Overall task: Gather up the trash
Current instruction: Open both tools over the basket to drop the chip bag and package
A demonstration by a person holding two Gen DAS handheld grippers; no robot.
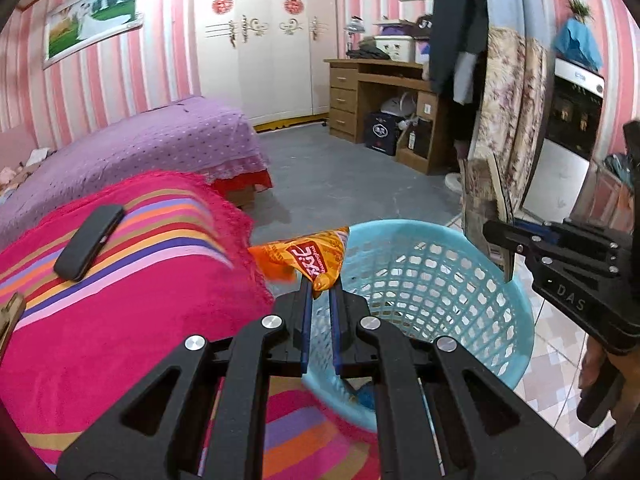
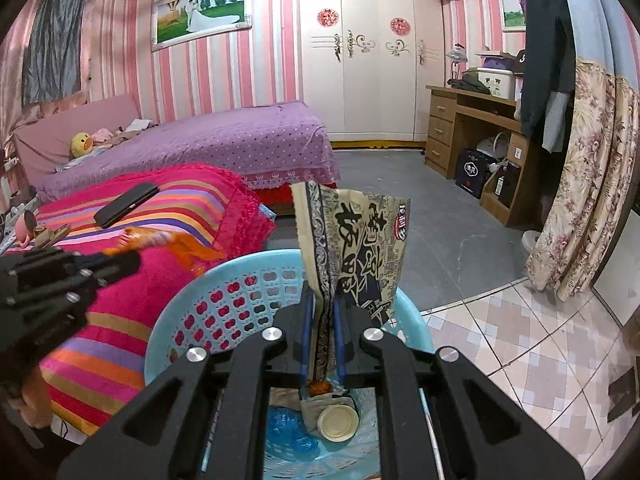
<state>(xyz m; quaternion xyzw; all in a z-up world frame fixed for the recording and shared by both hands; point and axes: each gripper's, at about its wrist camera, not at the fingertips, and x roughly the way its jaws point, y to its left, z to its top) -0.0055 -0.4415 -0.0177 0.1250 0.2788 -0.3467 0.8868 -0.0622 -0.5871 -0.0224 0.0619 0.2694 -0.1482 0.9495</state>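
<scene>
Here, two grippers each pinch one wrapper over one basket, holding perhaps three scraps.

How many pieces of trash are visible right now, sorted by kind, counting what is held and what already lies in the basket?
Snack wrappers held in fingers: 2, the orange wrapper and the beige printed wrapper
Round lids in the blue basket: 1, a cream lid
Blue plastic bags in the basket: 1
Total: 4
</scene>
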